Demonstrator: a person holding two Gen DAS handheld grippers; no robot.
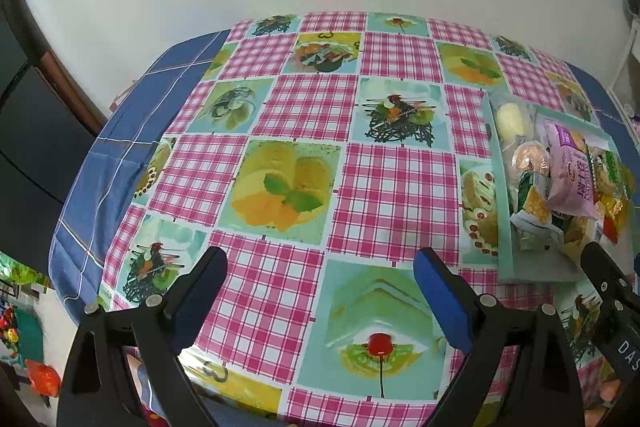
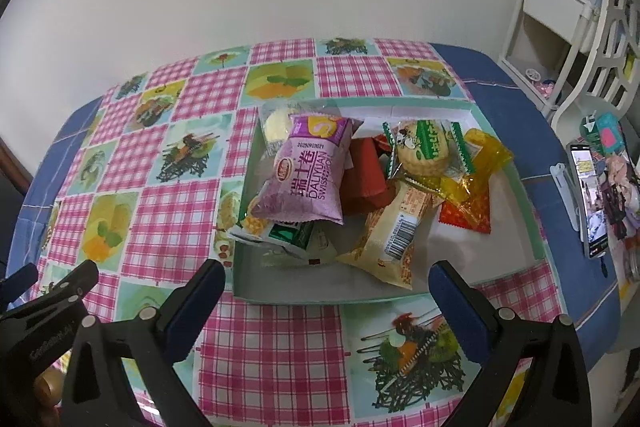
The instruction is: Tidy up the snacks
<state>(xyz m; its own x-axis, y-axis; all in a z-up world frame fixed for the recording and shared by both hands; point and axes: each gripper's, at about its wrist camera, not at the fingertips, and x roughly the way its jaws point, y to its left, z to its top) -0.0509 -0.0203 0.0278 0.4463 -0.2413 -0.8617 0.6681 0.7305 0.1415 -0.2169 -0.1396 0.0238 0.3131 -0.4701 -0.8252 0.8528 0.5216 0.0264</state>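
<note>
A shallow pale green box [image 2: 532, 227] on the patterned tablecloth holds several wrapped snacks: a purple Swiss roll pack [image 2: 306, 173], a round biscuit pack [image 2: 426, 147], a yellow barcode pack [image 2: 394, 235], red and orange wrappers. In the left wrist view the same box [image 1: 505, 227] lies at the right with the purple pack [image 1: 570, 179] on top. My left gripper [image 1: 320, 271] hangs open over bare cloth with nothing between its fingers. My right gripper [image 2: 326, 283] stands open just short of the box's near wall, empty too.
A phone [image 2: 588, 199] lies on the blue cloth at the table's right edge beside clutter. White shelving [image 2: 560, 27] stands at the far right. A plain wall backs the table. The right gripper's finger [image 1: 604, 275] pokes into the left wrist view.
</note>
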